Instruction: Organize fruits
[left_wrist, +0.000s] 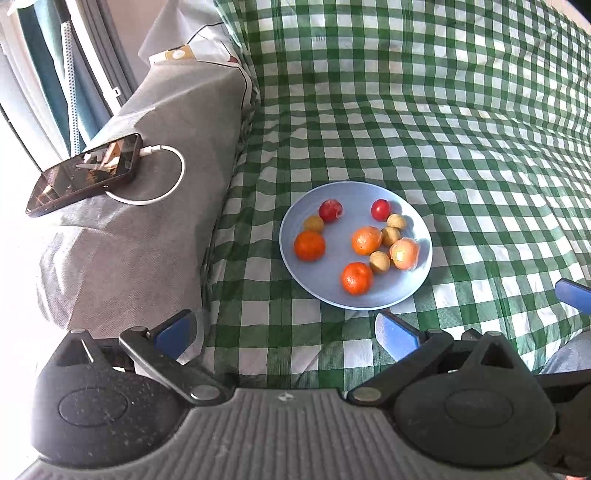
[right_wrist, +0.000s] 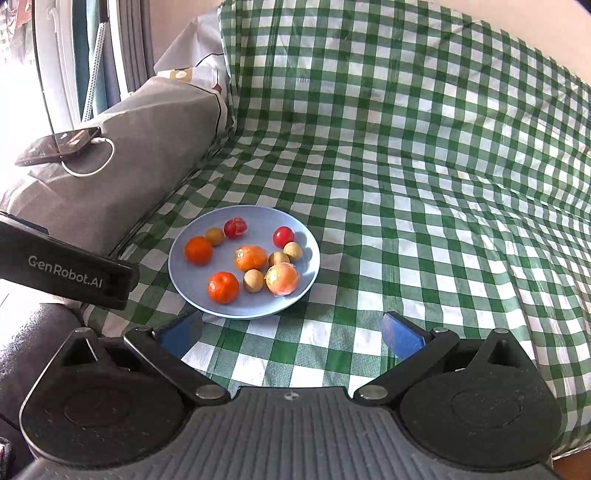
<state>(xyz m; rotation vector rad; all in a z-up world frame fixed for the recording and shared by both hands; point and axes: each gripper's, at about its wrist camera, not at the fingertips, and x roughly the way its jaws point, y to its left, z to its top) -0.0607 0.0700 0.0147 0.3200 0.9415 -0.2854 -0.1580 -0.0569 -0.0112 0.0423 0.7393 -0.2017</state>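
Here the blue plate (left_wrist: 295, 251) rests on the green-checked cloth (left_wrist: 443, 147), close to its left edge beside the grey cushion (left_wrist: 155, 229). It carries three tangerines (left_wrist: 309, 245), two red cherry tomatoes (left_wrist: 380, 209), four small tan longans (left_wrist: 379, 261) and a wrapped orange fruit (left_wrist: 404, 254). The left tool (left_wrist: 286, 332) and right tool (right_wrist: 291, 330) both hover near the plate, fingers spread wide, gripping nothing. A phone (left_wrist: 83, 173) on a white charging cable (left_wrist: 162, 177) lies on the cushion
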